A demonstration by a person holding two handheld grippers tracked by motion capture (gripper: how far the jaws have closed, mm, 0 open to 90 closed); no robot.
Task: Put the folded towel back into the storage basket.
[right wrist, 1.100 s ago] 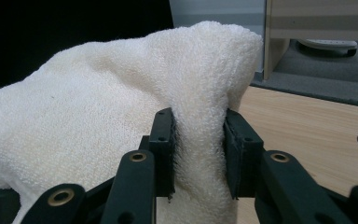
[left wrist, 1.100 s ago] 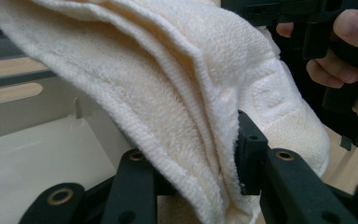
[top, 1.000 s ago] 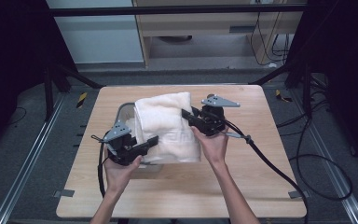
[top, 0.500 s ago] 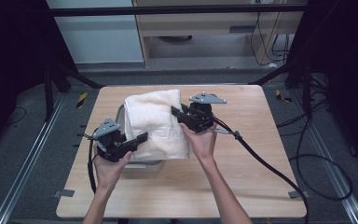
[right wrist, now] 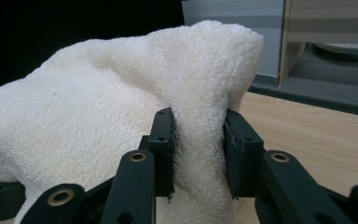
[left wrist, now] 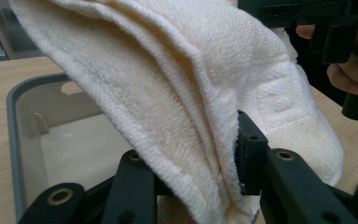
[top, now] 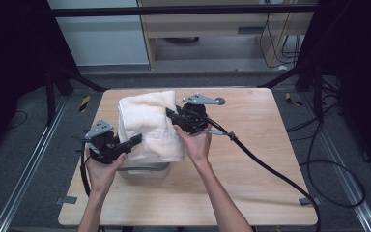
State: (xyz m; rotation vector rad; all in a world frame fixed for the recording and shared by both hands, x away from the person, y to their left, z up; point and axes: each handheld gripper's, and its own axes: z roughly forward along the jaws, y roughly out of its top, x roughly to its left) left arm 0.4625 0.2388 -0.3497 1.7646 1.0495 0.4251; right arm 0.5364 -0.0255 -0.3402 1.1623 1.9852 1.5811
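A folded cream towel (top: 147,124) hangs in the air over a grey plastic bin (top: 145,170) on the wooden table. My left gripper (top: 136,140) is shut on the towel's near left edge; in the left gripper view the layered hem (left wrist: 200,154) is pinched between its jaws. My right gripper (top: 170,114) is shut on the towel's far right corner, and a thick fold of towel (right wrist: 200,140) sits squeezed between its pads (right wrist: 165,149). The bin's pale inside (left wrist: 70,149) lies below the towel.
A black cable (top: 270,169) trails from the right gripper across the table's right half. The wooden table (top: 270,135) stands between metal floor rails (top: 24,174). A pale cabinet (top: 212,24) stands behind the table.
Both hands have carried the towel to the left and slightly away from me, so it now hangs more over the bin. The grips have not changed.
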